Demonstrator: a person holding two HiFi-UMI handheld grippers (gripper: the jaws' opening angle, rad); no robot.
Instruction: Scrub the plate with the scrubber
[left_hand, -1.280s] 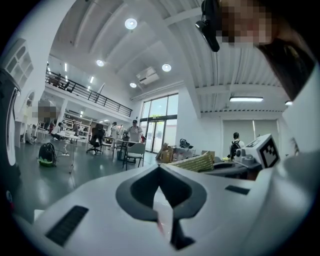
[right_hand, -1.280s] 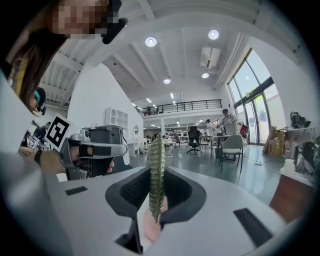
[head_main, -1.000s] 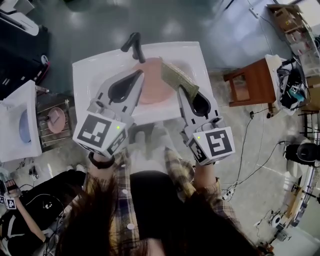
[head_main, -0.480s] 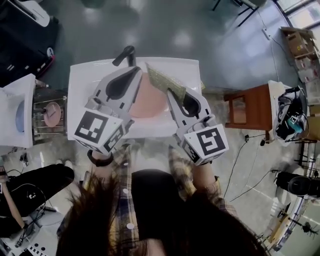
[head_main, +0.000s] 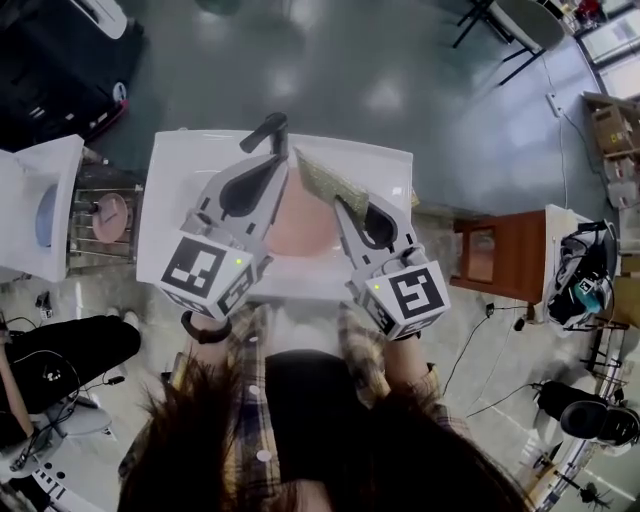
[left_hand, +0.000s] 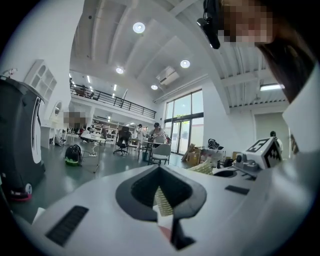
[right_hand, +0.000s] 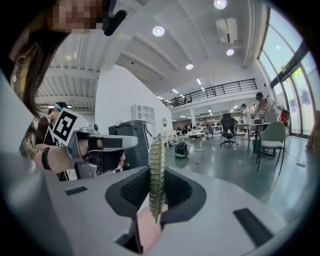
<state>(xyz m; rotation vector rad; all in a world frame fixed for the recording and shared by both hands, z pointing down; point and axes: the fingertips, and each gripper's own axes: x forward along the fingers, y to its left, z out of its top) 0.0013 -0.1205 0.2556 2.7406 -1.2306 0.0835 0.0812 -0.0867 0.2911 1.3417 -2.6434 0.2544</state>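
Left gripper (head_main: 272, 175) is shut tight on the plate's (head_main: 300, 225) rim, apparently steadying it over the sink (head_main: 165, 170). Right gripper (head_main: 347, 208) clamps the scrubber (head_main: 325, 180) edge-on at the plate's far edge, likely poised to scrub.

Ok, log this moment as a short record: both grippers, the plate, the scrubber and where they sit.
left gripper: shut on the rim of the round pink plate
right gripper: shut on the flat green scrubber pad, seen edge-on between the jaws
plate location: in the white sink, just in front of the black faucet
scrubber location: over the plate's far right side; contact cannot be told
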